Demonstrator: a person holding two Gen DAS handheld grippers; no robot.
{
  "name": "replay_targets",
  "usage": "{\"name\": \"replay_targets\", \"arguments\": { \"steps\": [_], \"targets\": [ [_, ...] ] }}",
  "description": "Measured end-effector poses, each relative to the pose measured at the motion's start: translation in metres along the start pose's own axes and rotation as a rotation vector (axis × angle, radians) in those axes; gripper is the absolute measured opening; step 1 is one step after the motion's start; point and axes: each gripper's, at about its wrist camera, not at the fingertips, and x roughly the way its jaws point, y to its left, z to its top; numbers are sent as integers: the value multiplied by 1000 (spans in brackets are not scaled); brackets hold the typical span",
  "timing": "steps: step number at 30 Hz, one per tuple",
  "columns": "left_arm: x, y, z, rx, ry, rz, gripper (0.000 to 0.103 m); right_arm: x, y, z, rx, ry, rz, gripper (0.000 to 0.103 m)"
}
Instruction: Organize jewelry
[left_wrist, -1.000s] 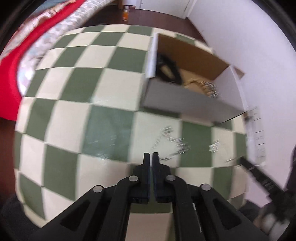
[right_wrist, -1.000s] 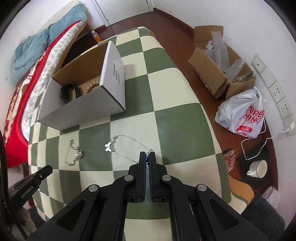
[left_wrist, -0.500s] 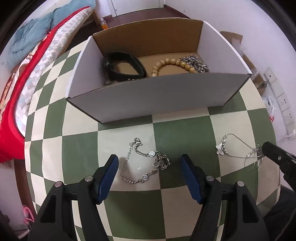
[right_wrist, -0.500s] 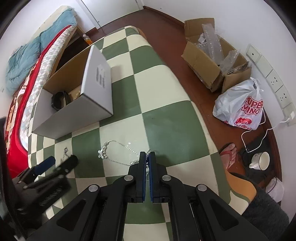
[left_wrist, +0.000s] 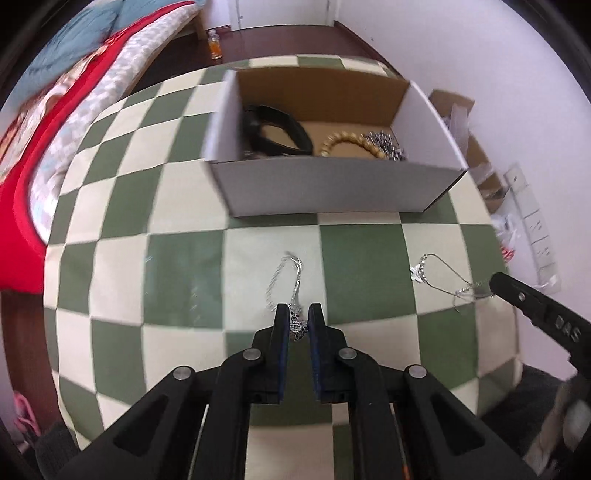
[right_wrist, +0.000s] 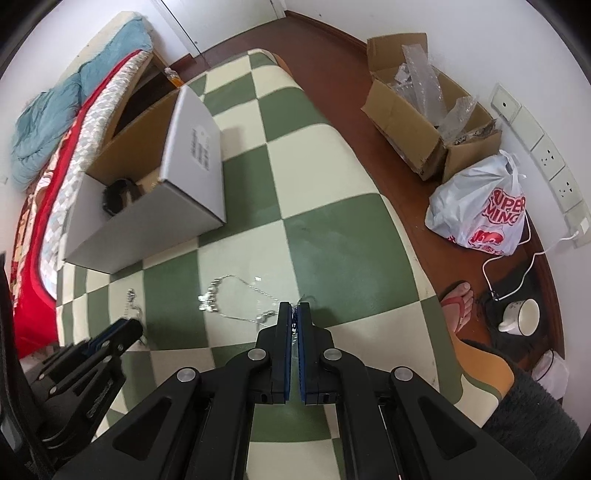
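Observation:
My left gripper is nearly shut around the charm end of a silver chain bracelet that trails forward on the green-checked cloth. My right gripper is shut on the end of a thin silver necklace with a butterfly pendant; the necklace also shows in the left wrist view. The open cardboard box behind holds a black band, a wooden bead bracelet and a silver chain.
The checked cloth covers a small table whose right edge drops to a wooden floor. There stand a cardboard box, a plastic bag, a cup and a person's foot. A bed lies left.
My left gripper was wide open over the bracelet; it has dropped and closed around the bracelet's charm end. The right gripper keeps its hold on the necklace.

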Motion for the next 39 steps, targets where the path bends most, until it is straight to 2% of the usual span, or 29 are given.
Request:
{"name": "replay_targets", "arguments": {
  "steps": [7, 14, 22, 27, 34, 39],
  "targets": [
    [-49, 19, -1, -64, -44, -59, 8, -35, 12, 1, -27, -38, 68, 3],
    [-87, 26, 19, -82, -90, -92, 8, -81, 33, 8, -66, -68, 145, 3],
    [-120, 19, 50, -90, -137, -153, 8, -128, 59, 21, -135, -113, 184, 3],
    [-139, 12, 81, -77, -177, -201, 8, -157, 82, 37, -194, -149, 198, 3],
    [-141, 12, 135, -69, -195, -202, 8, -180, 116, 75, -261, -203, 196, 3],
    [-108, 17, 162, -72, -132, -192, 8, -167, 135, 108, -281, -198, 179, 3]
  ]
}}
